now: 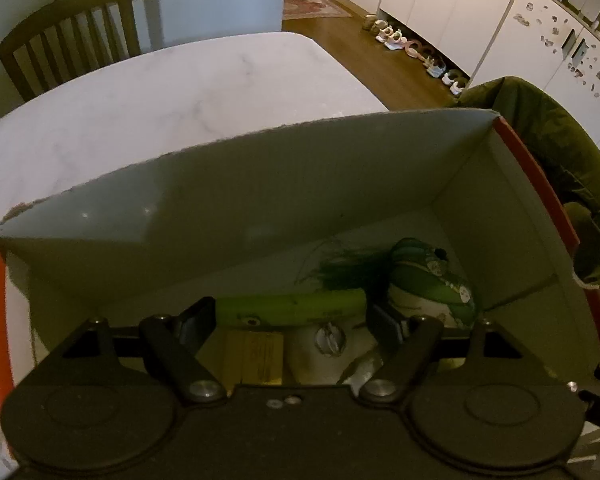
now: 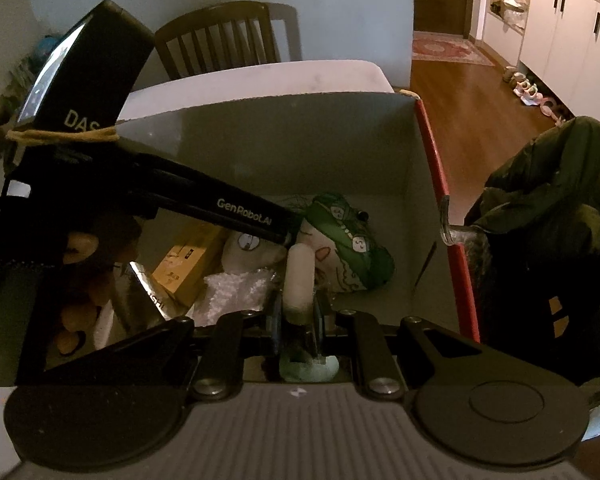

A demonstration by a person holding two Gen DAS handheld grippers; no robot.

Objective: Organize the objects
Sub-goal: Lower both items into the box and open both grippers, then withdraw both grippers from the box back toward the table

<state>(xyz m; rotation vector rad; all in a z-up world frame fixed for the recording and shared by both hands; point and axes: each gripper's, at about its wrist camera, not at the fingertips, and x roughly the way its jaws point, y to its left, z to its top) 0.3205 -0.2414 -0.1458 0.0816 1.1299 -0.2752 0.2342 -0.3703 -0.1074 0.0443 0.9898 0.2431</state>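
From the left wrist, our left gripper hangs spread wide inside the red-edged cardboard box, a long green toy lying just beyond its fingertips. From the right wrist, our right gripper clamps a white cylindrical tube over the same box.

Grey box red-edged, green striped toy, white marbled table
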